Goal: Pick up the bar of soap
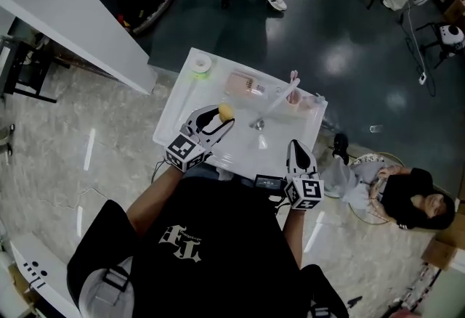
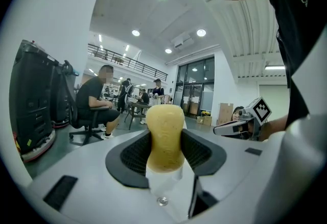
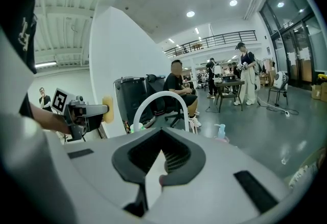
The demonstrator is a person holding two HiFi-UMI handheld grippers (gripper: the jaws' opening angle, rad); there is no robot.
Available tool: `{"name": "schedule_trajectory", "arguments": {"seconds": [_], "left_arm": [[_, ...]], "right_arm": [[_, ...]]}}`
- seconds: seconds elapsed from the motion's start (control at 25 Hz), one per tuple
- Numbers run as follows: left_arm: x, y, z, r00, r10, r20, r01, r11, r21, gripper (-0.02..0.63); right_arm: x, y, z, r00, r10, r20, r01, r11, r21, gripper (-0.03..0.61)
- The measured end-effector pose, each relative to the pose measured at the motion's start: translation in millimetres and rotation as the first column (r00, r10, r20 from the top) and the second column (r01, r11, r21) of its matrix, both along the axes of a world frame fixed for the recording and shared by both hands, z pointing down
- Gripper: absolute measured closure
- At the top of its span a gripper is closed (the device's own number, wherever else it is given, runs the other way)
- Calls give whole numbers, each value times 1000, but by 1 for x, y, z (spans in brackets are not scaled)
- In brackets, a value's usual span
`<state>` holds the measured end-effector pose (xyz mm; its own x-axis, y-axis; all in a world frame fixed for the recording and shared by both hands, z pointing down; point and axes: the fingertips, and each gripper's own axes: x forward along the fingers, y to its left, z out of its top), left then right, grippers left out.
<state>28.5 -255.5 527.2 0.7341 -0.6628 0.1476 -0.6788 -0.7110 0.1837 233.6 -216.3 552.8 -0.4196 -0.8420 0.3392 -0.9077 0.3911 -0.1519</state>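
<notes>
Item: bar of soap [image 2: 165,136], yellow, upright. It was clamped between the jaws of the left gripper [image 2: 165,152] and held over the white counter [image 1: 182,102], at 9 o'clock from the counter's centre.
Item: right gripper [image 3: 159,159]. Its jaws were pressed together on nothing, and it sat at the counter's 5 o'clock edge.
Item: pinkish dish [image 1: 245,83], at the counter's 12 o'clock.

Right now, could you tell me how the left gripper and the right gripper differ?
The left gripper is clamped on the yellow soap; the right gripper is shut on nothing. The left reaches over the white table; the right sits at its near edge. Both point forward.
</notes>
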Motion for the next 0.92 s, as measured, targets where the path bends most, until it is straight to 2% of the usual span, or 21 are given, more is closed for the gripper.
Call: {"name": "schedule_trajectory", "arguments": {"seconds": [0.36, 0.92], "left_arm": [[2, -8, 1, 1000, 5, -8, -6, 1000, -10, 425], [6, -17, 4, 1000, 13, -9, -13, 1000, -24, 425]], "right_arm": [[2, -8, -9, 999, 34, 3, -34, 999, -12, 574], [2, -15, -8, 999, 32, -10, -32, 999, -22, 574]]}}
